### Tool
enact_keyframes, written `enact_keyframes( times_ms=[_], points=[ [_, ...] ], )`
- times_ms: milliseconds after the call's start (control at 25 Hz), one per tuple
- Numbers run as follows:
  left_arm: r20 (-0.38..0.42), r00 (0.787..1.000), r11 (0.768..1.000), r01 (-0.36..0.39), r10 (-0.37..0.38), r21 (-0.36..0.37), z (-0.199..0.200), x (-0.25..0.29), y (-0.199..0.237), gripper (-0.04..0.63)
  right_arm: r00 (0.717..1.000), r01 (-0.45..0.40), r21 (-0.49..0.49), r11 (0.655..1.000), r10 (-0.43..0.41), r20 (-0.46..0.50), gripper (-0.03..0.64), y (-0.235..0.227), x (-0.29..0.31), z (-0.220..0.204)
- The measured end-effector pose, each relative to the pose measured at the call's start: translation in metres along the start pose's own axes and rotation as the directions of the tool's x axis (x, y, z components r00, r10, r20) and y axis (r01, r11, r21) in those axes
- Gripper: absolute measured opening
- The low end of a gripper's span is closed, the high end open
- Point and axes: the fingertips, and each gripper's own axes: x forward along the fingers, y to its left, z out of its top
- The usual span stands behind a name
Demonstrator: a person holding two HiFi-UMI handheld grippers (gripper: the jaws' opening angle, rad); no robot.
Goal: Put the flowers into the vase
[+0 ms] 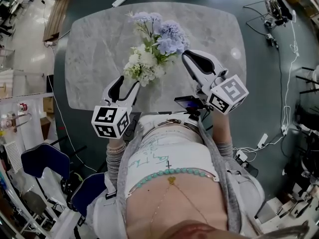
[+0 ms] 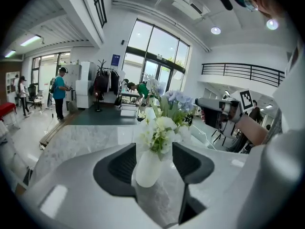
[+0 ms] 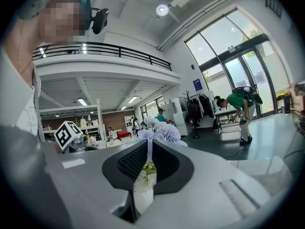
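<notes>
Two claws are flanking the vase point(image 2: 147, 168), which is standing upright on the table point(image 1: 99, 49) with the flowers point(image 1: 154, 49) rising from its neck. The left claw point(image 1: 127, 86) is sitting on the person's side of the vase, jaws wide. The vase body is showing in the gap between them, seemingly ungripped. The right claw point(image 1: 192, 59) is hanging to the right of the vase, level with the blue heads, its jaws drawn to a thin slit. Whether a stem is being nipped there is not showing. Judgement: the stems are running vertically, so any further seating is calling for a straight downward move by the right claw, the nearer one to the blue heads.
</notes>
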Motion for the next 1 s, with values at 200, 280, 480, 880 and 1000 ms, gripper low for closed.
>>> enact_keyframes(
  times_ms=[200,280,480,880,1000],
  points=[
    [0.089,0.995,0.999,-0.039,0.039,0.0,0.022,-0.017,0.002,0.231,1.0,0.002,-0.014,1.0,-0.002,0.018,0.04,0.005,-0.001,0.008],
    [0.128,0.991,0.999,-0.039,0.038,0.002,0.031,-0.021,0.0,0.214,1.0,0.003,-0.017,1.0,-0.002,0.025,0.031,0.006,-0.002,0.01],
    [0.207,0.978,1.0,-0.02,0.017,0.012,0.051,-0.021,-0.009,0.153,0.999,0.015,-0.041,0.999,-0.014,0.03,0.026,0.008,-0.003,0.014],
    [0.265,0.964,0.999,0.021,-0.034,0.049,0.073,-0.008,-0.029,0.049,1.0,0.019,-0.06,0.998,-0.018,0.024,0.026,0.018,-0.001,0.014],
    [0.268,0.962,0.997,0.031,-0.048,0.067,0.078,-0.004,-0.034,0.01,1.0,0.023,-0.079,0.997,-0.022,0.013,0.026,0.021,0.0,0.013]
  ],
)
